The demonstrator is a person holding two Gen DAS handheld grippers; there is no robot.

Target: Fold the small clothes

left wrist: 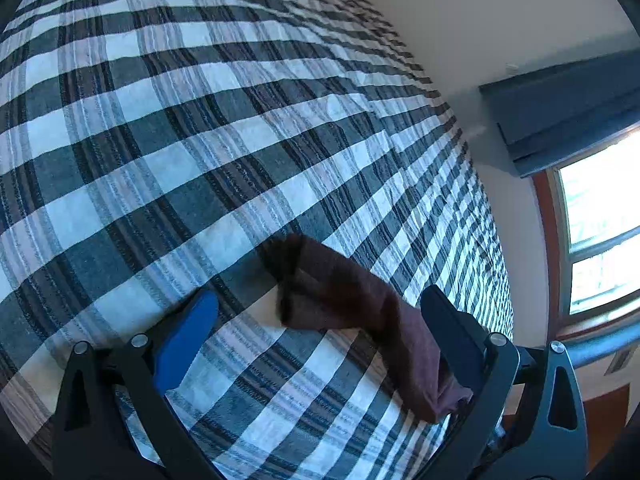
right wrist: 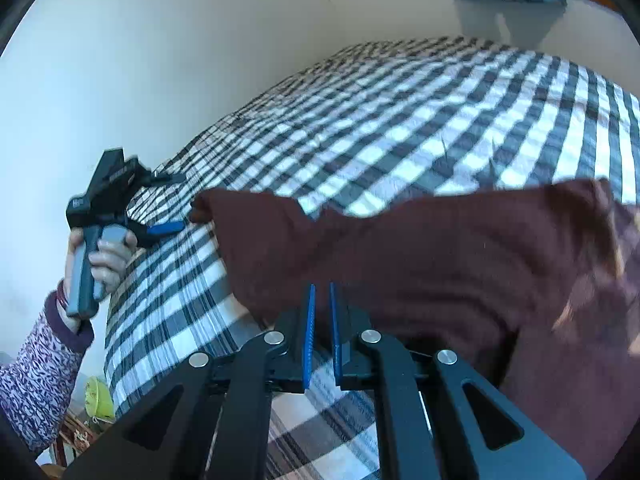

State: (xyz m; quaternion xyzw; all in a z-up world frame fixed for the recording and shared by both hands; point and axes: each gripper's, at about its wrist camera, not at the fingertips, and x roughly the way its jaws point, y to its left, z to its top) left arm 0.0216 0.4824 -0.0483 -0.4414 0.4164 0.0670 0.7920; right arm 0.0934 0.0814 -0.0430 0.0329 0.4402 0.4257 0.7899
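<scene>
Bed cover: a checked woven cloth (left wrist: 208, 128) in dark grey, black and white covered the bed and filled most of both views.

Garment: a small dark maroon knitted piece of clothing (right wrist: 420, 256) lay on the checked cover, wide and rumpled in the right wrist view, with one narrow corner reaching toward the left tongs. In the left wrist view it (left wrist: 344, 300) appeared as a folded, drooping strip running down beside the right-hand finger.

Left tongs (left wrist: 320, 308): spread wide, with the blue-padded finger (left wrist: 188, 340) on one side and the dark finger on the other; the maroon strip lay close against the dark finger (whether it touched the pad could not be told). Nothing was pinched. In the right wrist view these tongs (right wrist: 176, 204) stood at the edge of the bed, just beside the garment's corner.

Right tongs (right wrist: 322, 292): pressed nearly together, the two blue pads (right wrist: 309, 328) parallel with only a thin slit between, their tips at the garment's near edge; the slit itself looked bare of cloth.

Person: a hand (right wrist: 102, 256) gripped the grey handle of the left tongs, wearing a sleeve (right wrist: 36, 376) of white and purple pattern with a maroon cuff.

Surroundings: a cream wall, a grey-blue blind (left wrist: 568, 108) and a wood-framed window (left wrist: 600, 220).
</scene>
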